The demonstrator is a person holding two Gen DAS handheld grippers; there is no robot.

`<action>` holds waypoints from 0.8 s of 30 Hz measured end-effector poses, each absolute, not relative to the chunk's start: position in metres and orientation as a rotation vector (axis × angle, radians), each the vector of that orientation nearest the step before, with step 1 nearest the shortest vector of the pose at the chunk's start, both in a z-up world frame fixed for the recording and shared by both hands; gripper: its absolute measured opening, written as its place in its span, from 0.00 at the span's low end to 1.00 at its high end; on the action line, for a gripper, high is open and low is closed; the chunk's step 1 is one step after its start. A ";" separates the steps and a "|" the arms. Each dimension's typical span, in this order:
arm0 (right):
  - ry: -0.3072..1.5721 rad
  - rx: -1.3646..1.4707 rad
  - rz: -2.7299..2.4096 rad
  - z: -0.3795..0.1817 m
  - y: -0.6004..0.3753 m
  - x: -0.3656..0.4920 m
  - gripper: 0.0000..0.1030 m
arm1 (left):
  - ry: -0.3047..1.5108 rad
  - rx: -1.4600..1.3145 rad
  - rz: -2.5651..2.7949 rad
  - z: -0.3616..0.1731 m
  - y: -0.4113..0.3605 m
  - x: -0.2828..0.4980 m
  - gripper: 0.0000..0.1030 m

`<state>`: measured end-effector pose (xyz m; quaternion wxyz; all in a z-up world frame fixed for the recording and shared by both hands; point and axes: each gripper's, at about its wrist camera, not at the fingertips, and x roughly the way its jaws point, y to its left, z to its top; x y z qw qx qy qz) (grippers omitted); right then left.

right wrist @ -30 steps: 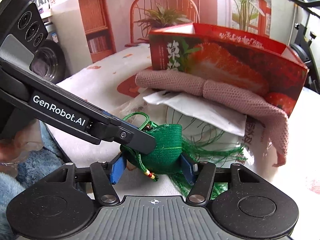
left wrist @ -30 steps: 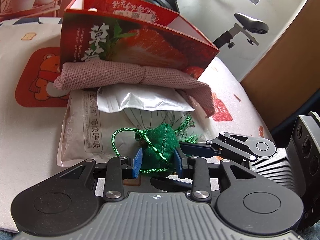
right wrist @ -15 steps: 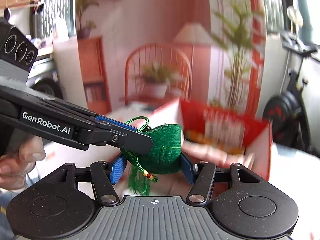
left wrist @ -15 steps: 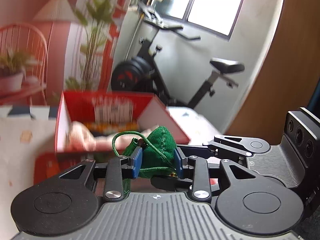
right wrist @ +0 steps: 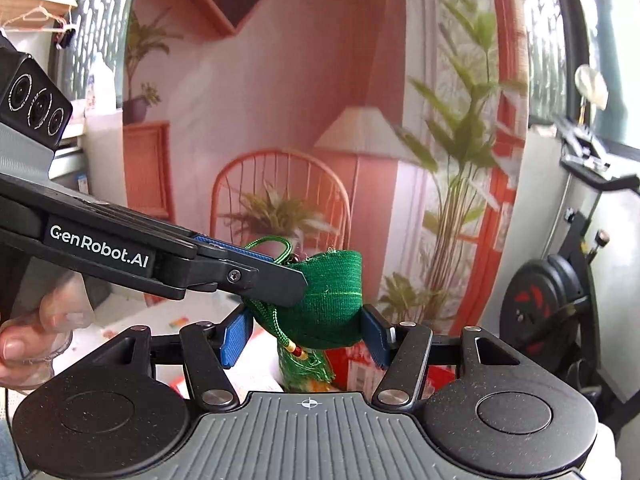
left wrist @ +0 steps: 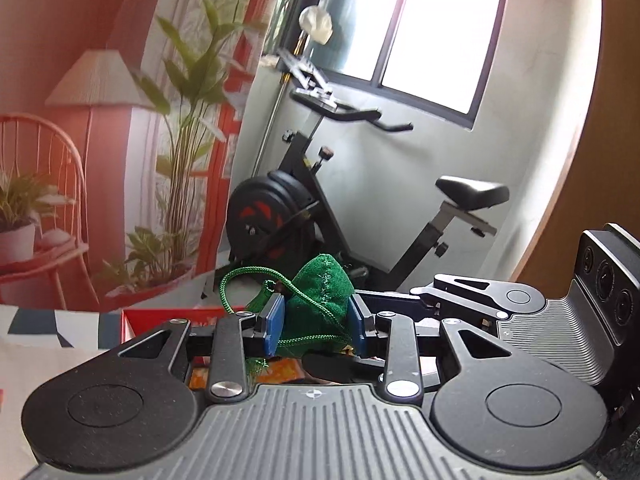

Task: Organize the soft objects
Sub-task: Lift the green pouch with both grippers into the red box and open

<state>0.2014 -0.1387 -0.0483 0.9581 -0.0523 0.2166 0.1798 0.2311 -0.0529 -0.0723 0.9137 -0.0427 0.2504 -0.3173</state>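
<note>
Up in the air, the green pouch (left wrist: pixel 320 300) is pinched from two directions at once: the left gripper (left wrist: pixel 316 326) has its blue pads pressed against the pouch's sides, and the right gripper (right wrist: pixel 306 336) clamps the same pouch, its pads bearing on the fabric from either side. Seen from the right wrist, the left gripper's black finger (right wrist: pixel 256 280) lies across the pouch's upper left edge. A green cord loop (left wrist: pixel 240 280) stands out to the left of the pouch, and a green tassel (right wrist: pixel 306 368) with small beads hangs below it. Just beneath, only the rim of the red box (left wrist: pixel 160 314) shows above the gripper bodies, its open top facing up under the pouch. Around the pouch the air is open on all sides. To the left lies a patterned surface (left wrist: pixel 48 344). Beyond stand a printed backdrop (right wrist: pixel 320 100) of a lamp, chair and plants, an exercise bike (left wrist: pixel 340 200) against the pale wall, and a bright window (left wrist: pixel 432 28). A person's hand (right wrist: pixel 28 340) shows at the far left edge.
</note>
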 end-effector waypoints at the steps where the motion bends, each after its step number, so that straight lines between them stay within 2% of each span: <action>1: 0.455 -0.103 0.365 -0.055 -0.140 0.207 0.53 | 0.536 -0.093 -0.653 -0.081 -0.054 0.237 0.35; 11: 0.657 -0.025 0.352 -0.137 -0.155 0.242 0.53 | 0.755 -0.131 -0.648 -0.155 -0.060 0.287 0.35; 16: 0.704 0.019 0.285 -0.155 -0.166 0.255 0.53 | 0.769 -0.128 -0.646 -0.164 -0.076 0.307 0.35; 24: 0.700 0.030 0.098 -0.171 -0.191 0.264 0.53 | 0.688 -0.096 -0.577 -0.159 -0.080 0.302 0.35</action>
